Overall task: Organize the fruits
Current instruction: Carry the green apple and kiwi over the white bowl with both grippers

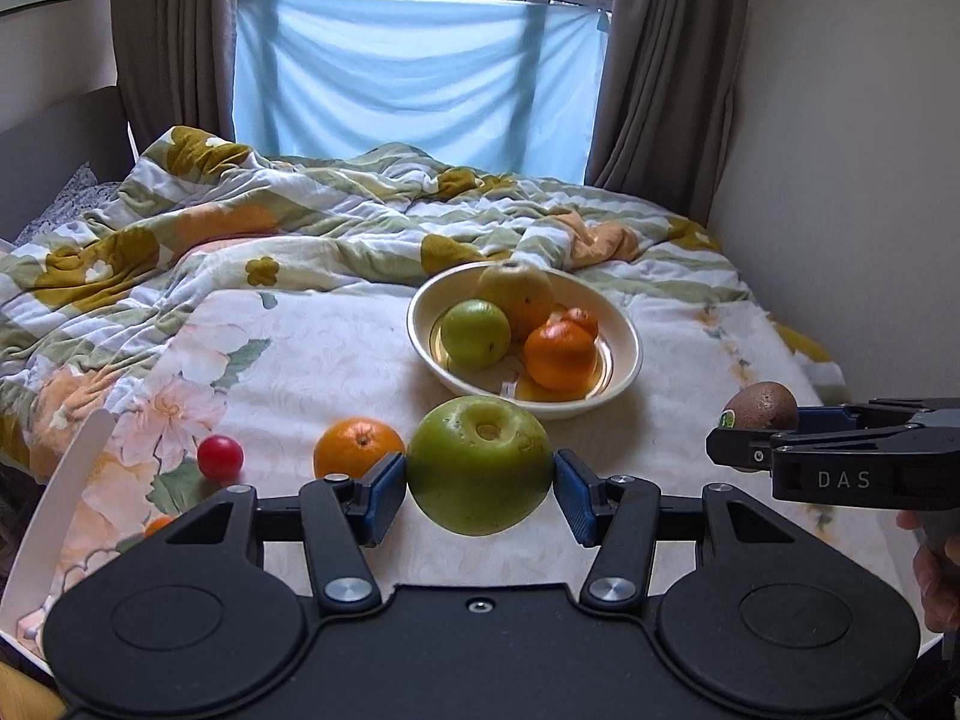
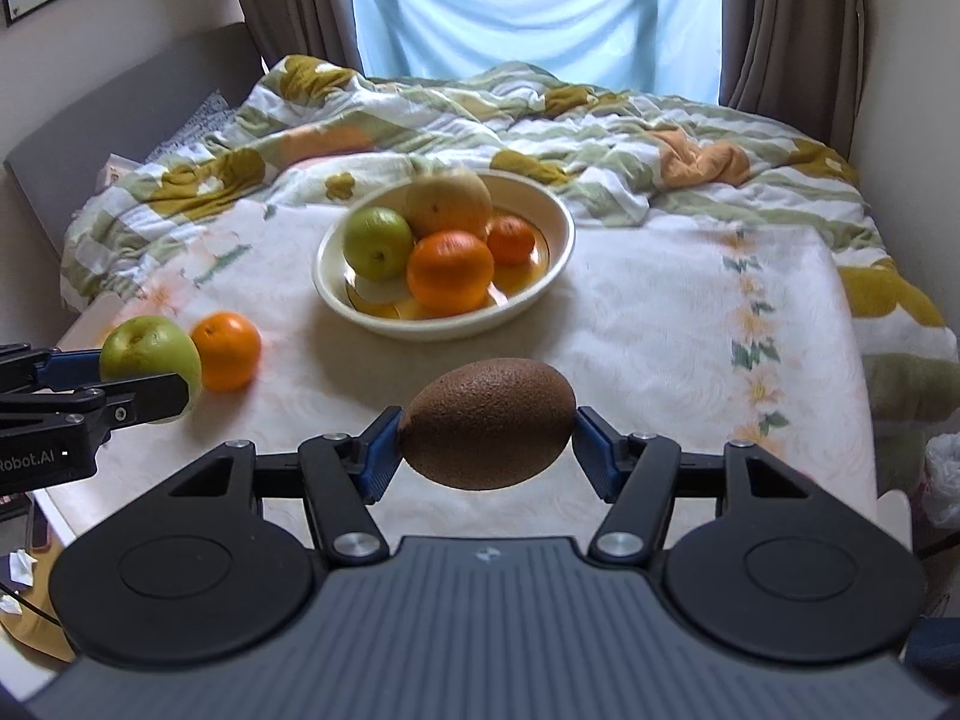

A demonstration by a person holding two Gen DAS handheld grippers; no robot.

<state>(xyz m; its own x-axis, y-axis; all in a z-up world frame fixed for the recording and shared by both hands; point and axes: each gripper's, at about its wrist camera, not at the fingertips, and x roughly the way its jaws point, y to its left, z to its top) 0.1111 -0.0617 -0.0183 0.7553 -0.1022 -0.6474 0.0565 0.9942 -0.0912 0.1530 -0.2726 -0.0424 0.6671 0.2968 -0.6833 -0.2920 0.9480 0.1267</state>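
My left gripper (image 1: 480, 480) is shut on a large green apple (image 1: 479, 464) and holds it above the bed; it also shows in the right wrist view (image 2: 150, 351). My right gripper (image 2: 486, 450) is shut on a brown kiwi (image 2: 487, 422), seen in the left wrist view (image 1: 762, 405) too. A cream bowl (image 1: 624, 354) ahead holds a green apple (image 1: 475, 333), a pear (image 1: 517, 294) and two oranges (image 1: 558, 354). A loose orange (image 1: 359, 446) and a small red tomato (image 1: 220, 456) lie on the sheet, left of my left gripper.
A rumpled flowered quilt (image 1: 240, 222) covers the far half of the bed. A wall (image 1: 840, 180) runs along the right side. A white curved edge (image 1: 54, 516) stands at the near left. Curtains and a window are behind.
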